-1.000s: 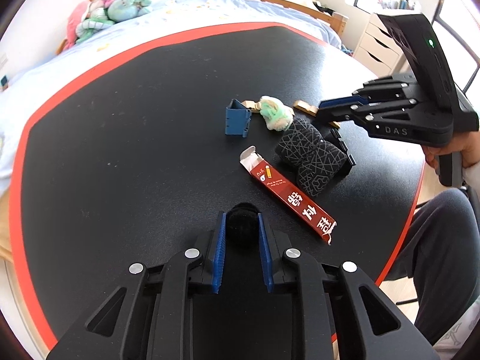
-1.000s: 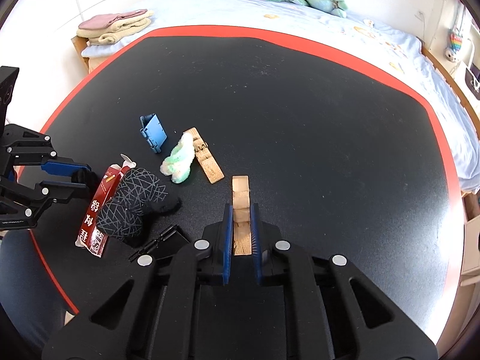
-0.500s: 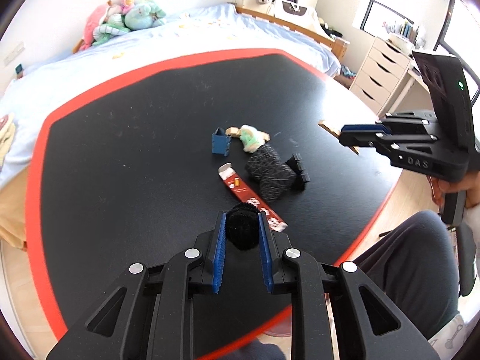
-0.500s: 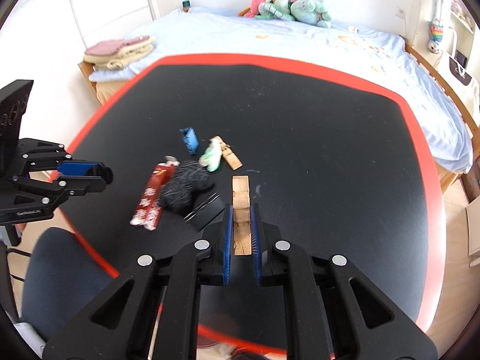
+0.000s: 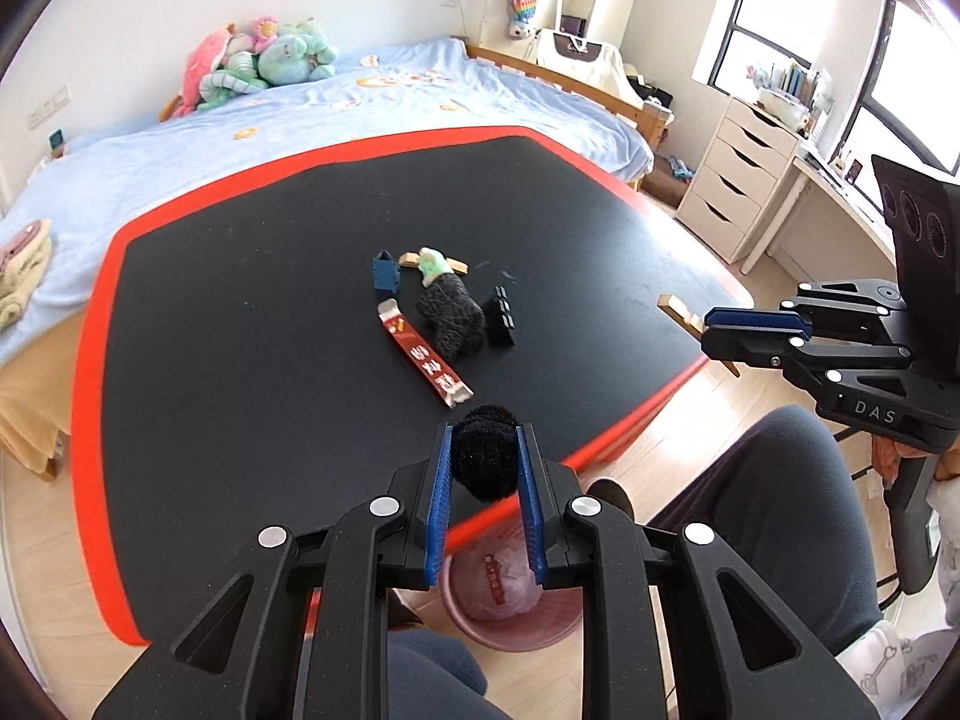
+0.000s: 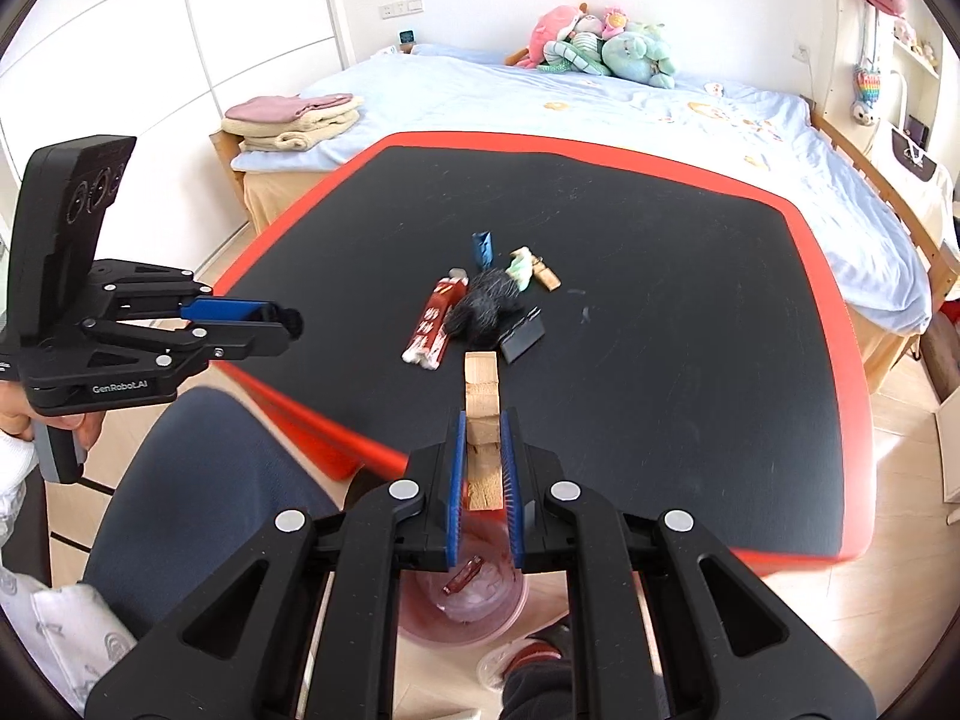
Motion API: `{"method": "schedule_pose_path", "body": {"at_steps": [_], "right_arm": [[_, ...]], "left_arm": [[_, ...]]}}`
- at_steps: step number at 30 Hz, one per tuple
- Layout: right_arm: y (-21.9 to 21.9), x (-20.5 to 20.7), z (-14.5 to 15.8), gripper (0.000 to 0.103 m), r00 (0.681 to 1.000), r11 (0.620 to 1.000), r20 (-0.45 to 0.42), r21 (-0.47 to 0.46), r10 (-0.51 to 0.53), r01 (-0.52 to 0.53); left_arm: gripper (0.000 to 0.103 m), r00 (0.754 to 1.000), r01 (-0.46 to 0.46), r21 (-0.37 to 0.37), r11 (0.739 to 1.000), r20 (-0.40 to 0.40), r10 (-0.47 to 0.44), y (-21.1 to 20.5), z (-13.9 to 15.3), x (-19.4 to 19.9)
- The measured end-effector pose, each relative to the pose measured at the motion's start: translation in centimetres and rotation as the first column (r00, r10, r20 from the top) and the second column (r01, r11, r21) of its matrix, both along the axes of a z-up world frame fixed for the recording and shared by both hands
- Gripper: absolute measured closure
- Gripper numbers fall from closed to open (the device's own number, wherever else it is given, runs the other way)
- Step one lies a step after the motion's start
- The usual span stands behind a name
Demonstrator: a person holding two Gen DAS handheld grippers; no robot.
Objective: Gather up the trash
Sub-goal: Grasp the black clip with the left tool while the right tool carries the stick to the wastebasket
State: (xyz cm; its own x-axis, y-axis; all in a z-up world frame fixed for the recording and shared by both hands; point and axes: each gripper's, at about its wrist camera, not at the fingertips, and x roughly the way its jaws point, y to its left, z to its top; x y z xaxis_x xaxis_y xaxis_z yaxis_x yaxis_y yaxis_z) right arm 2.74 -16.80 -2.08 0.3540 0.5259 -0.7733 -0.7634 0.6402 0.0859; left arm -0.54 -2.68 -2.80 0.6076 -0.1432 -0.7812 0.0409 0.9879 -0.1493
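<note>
you are in the carry-to-bin step: your left gripper [image 5: 483,468] pinches a fuzzy black pompom [image 5: 486,456] and your right gripper [image 6: 482,468] clamps a wooden clothespin [image 6: 482,414], both lifted off the table [image 5: 240,330] near its front edge, above the pink trash bin [image 5: 510,606] on the floor. next, i judge, you centre each piece over the bin's mouth and spread the fingers. the pompom looks soft and squashed, the clothespin rigid and pale.

Bed [image 6: 630,102] (plush toys [image 6: 600,48]), white drawers [image 5: 738,180].
</note>
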Motion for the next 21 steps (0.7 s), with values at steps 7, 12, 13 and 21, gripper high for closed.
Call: {"method": "schedule_pose_path", "body": {"at_steps": [7, 12, 13, 21], "right_arm": [[-1.1, -3.2, -0.5, 0.092, 1.0, 1.0, -0.014, -0.011, 0.018, -0.018], [-1.4, -4.5, -1.0, 0.092, 0.999, 1.0, -0.03, -0.005, 0.03, -0.031], [-1.4, -4.6, -1.0, 0.092, 0.999, 0.999, -0.033, -0.005, 0.034, -0.034], [-1.5, -5.3, -1.8, 0.092, 0.998, 0.999, -0.053, -0.003, 0.04, -0.041]], "left_arm": [[0.082, 1.0, 0.018, -0.018, 1.0, -0.013, -0.018, -1.8, -0.8, -1.8], [0.082, 0.999, 0.037, -0.023, 0.999, -0.017, -0.038, -2.9, -1.0, -2.6], [0.082, 0.999, 0.042, -0.022, 0.999, -0.017, -0.042, -3.1, -1.1, -2.8], [0.082, 0.998, 0.051, -0.022, 0.998, -0.031, -0.052, -3.9, -1.8, -3.5]]}}
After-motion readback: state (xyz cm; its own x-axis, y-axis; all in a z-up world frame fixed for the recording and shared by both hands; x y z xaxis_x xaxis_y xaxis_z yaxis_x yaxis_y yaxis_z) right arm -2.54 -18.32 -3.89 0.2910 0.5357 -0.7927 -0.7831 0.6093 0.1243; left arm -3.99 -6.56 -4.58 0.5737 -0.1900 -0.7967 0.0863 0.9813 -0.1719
